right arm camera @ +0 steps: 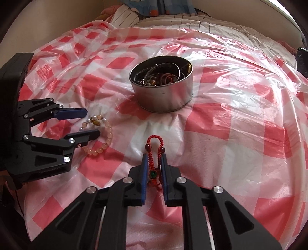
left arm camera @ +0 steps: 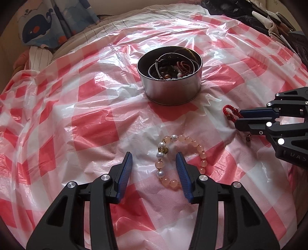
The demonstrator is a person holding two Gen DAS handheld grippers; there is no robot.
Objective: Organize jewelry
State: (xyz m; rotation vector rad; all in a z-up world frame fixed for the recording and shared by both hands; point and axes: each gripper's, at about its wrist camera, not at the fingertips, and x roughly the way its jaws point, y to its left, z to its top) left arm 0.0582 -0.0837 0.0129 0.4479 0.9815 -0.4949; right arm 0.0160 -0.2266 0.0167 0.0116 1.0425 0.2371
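Observation:
A round metal tin (left arm camera: 170, 90) (right arm camera: 163, 96) holding several pieces of jewelry stands on the red-and-white checked plastic sheet (left arm camera: 92, 123). A pink and white bead bracelet (left arm camera: 169, 159) (right arm camera: 102, 134) lies on the sheet. My left gripper (left arm camera: 154, 157) (right arm camera: 91, 123) is open, its jaws astride one side of the bead bracelet. My right gripper (right arm camera: 154, 159) (left arm camera: 238, 117) is shut on a red braided cord bracelet (right arm camera: 154, 152) (left arm camera: 230, 111), whose loop sticks out past the fingertips, low over the sheet.
The sheet covers a bed. A whale-print pillow (left arm camera: 44, 25) and striped bedding (right arm camera: 173, 21) lie at the far edge. Dark clothes (left arm camera: 250, 13) are piled at the far right in the left wrist view.

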